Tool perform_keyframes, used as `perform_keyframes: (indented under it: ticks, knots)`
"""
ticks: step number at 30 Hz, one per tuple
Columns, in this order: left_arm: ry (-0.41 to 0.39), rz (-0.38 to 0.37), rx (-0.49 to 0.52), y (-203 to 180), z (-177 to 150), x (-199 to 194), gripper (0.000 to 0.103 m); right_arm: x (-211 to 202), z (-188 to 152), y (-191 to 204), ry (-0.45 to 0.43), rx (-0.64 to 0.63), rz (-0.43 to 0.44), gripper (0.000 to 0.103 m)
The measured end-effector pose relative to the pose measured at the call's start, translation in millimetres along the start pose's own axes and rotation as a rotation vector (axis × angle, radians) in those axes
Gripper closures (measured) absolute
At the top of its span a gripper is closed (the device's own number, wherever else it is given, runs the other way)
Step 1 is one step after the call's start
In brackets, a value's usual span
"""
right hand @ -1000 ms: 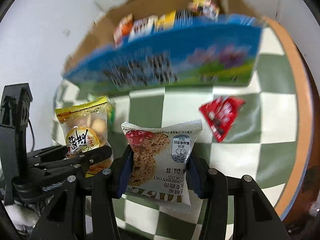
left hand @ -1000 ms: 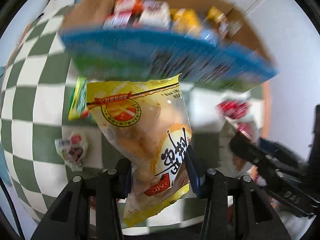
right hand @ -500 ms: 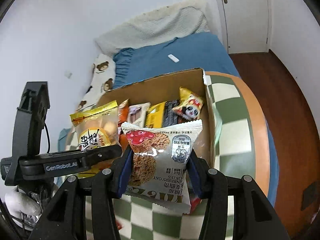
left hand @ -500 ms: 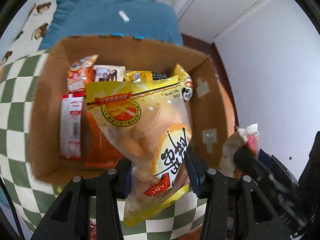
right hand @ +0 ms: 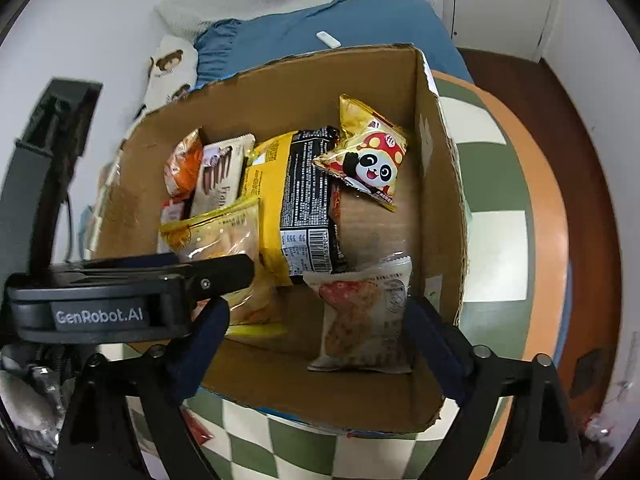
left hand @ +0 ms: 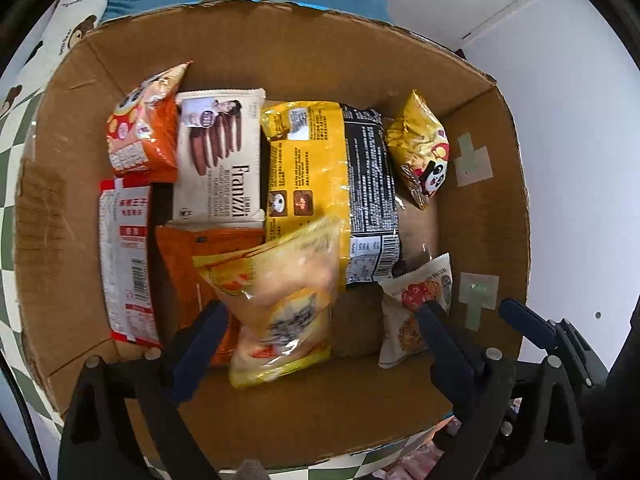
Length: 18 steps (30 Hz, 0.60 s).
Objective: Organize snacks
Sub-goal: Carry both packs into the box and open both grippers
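An open cardboard box (left hand: pixel 280 40) (right hand: pixel 436 200) holds several snack packs. My left gripper (left hand: pixel 320 340) is open above the box's near side; a blurred yellow bread pack (left hand: pixel 280 296) (right hand: pixel 228 240) lies loose between its spread fingers, inside the box. My right gripper (right hand: pixel 316 344) is open too; a white oat-cookie pack (right hand: pixel 368 316) (left hand: pixel 416 308) stands free in the box's near right corner between its fingers. The left gripper's body (right hand: pixel 120 296) crosses the right wrist view at left.
In the box lie a yellow-black noodle bag (left hand: pixel 332 192), a Franzzi biscuit pack (left hand: pixel 220 152), orange packs (left hand: pixel 144 132), a red-white pack (left hand: pixel 124 256) and a panda snack bag (right hand: pixel 368 160). The box sits on a green-checked round table (right hand: pixel 496 240). A blue bed (right hand: pixel 320 24) lies behind.
Both grippers have opened over the box. The yellow bread pack and the oat-cookie pack have left the fingers and dropped into the box.
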<state>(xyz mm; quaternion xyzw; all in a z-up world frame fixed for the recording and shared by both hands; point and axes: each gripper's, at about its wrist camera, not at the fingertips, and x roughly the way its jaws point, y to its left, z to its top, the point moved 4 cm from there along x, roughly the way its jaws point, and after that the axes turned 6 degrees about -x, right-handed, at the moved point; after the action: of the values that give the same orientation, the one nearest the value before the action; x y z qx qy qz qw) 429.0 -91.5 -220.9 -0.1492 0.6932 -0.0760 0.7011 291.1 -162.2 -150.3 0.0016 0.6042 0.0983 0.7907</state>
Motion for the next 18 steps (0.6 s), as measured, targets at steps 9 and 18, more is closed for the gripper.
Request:
perform_keyframes:
  ticks: [9,18]
  knots:
    - [-0.116,0.086,0.013,9,-9,-40,0.006,-5,1,2,-0.011,0.01,-0.048,0.007]
    - [-0.287,0.169,0.009,28,-37,-86,0.006,-29,-7,16,-0.08,-0.031,-0.079,0.007]
